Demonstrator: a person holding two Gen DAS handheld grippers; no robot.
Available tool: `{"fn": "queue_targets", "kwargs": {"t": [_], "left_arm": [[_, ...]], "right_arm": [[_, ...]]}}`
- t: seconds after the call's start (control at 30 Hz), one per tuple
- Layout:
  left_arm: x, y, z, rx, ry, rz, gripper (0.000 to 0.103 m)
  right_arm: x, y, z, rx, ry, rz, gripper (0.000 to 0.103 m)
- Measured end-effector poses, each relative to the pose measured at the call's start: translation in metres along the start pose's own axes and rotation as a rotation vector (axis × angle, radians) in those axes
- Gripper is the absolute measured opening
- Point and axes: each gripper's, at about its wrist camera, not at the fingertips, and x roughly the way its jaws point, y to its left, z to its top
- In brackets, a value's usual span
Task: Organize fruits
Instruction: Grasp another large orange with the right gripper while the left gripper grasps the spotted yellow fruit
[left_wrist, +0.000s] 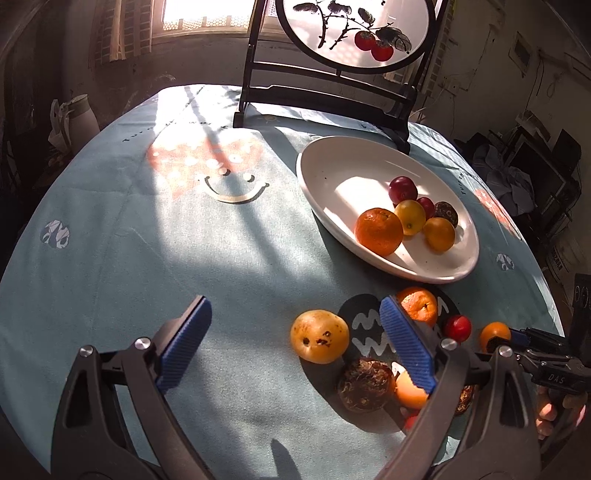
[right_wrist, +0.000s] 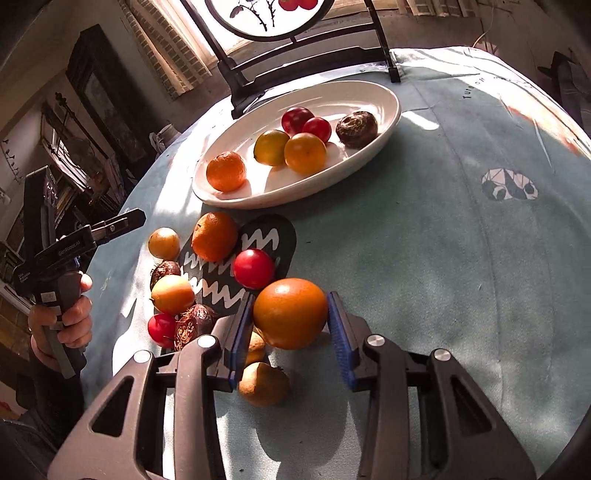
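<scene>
The right gripper (left_wrist: 491, 341), seen from the left wrist, carries "DAS" on its body. The left gripper (right_wrist: 122, 221), seen from the right wrist, reads "GenRobot.AI". The tablecloth (left_wrist: 129, 236) has dark lettering beginning "TUT", the rest unclear.

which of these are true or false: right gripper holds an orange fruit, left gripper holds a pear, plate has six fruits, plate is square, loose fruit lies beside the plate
1. The right gripper holds an orange fruit. True.
2. The left gripper holds a pear. False: it is open with nothing between its pads.
3. The plate has six fruits. True.
4. The plate is square. False: it is an oval white dish.
5. Loose fruit lies on the tablecloth beside the plate. True.
</scene>
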Motion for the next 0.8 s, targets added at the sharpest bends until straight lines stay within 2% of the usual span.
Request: {"fn": "queue_targets", "kwargs": {"t": [0.17,0.43,0.5,0.63,0.77,0.8], "left_arm": [[0.010,-0.006,-0.008,0.044,0.062,-0.015,0.071],[0.025,-0.015,-0.015,0.100,0.110,0.007,0.060],[0.028,-0.015,-0.016,0.105,0.122,0.008,0.053],[0.031,-0.015,-0.016,0.102,0.130,-0.008,0.050],[0.032,-0.020,-0.018,0.122,0.133,-0.029,0.039],[0.031,-0.021,-0.019,0.132,0.128,-0.021,0.039]], "right_arm": [[0.001,-0.001,0.000,0.008,0.001,-0.006,0.040],[-0.001,-0.002,0.000,0.006,-0.011,-0.012,0.040],[-0.001,-0.002,0.000,0.008,-0.011,-0.013,0.040],[-0.001,-0.002,0.000,0.007,-0.014,-0.016,0.040],[-0.001,-0.002,0.000,0.008,-0.014,-0.017,0.040],[-0.001,-0.002,0.000,0.008,-0.015,-0.017,0.040]]}}
